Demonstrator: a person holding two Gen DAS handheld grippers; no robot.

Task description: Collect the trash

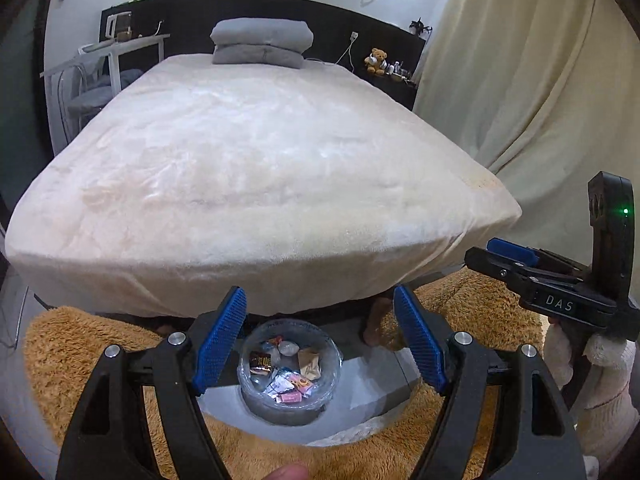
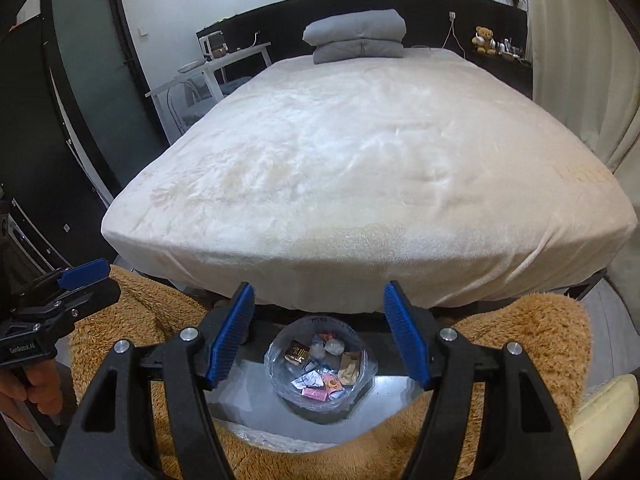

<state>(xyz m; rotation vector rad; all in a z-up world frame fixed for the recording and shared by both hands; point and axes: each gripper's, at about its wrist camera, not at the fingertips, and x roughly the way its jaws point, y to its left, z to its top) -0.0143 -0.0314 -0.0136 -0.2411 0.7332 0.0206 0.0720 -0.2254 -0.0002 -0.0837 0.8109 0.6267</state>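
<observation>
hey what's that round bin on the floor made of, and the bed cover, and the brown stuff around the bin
Round bin: looks like clear glossy plastic; wrappers show through its wall.
Bed cover: cream plush fleece, soft matte nap with brush marks.
Brown fabric: shaggy tan pile, likely faux fur or a long-pile rug; can't tell which.

light: soft indoor | focus: sharp | edges: fisheye-bent, dark corners

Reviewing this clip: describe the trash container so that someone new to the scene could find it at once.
Start at the big cream-covered bed and drop to the floor at its foot. There, on the grey strip between the shaggy brown rugs, sits a clear round bin. It is the only see-through thing, with colourful wrappers showing inside.
</observation>
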